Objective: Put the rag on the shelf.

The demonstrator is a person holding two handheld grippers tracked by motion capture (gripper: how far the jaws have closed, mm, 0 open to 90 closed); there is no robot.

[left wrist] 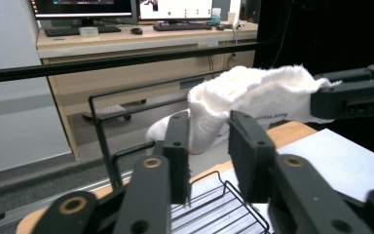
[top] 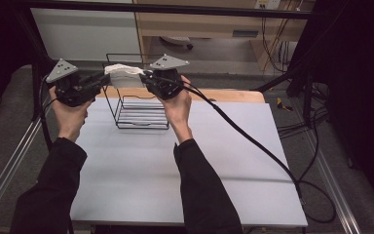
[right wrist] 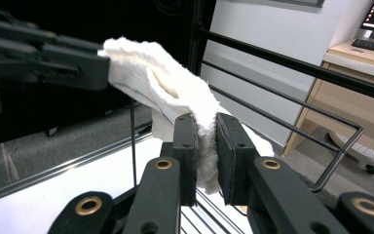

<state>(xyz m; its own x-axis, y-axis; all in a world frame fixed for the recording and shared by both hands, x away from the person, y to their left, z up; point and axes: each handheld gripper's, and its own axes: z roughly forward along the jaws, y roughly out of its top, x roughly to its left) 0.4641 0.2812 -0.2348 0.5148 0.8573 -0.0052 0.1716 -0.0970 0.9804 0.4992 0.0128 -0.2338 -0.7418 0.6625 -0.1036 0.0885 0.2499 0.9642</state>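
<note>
A folded white towel is held up between both grippers above a black wire rack at the back of the table. My left gripper is shut on the towel's left end; in the left gripper view the cloth sits between its jaws. My right gripper is shut on the right end, and the right gripper view shows the towel pinched between its pads. The right gripper also appears in the left gripper view. The left gripper shows at the upper left of the right gripper view.
The rack stands on a white table top with a wooden strip along its far edge. A thick black cable trails from the right gripper across the table. A wooden desk with monitors stands beyond a black frame bar.
</note>
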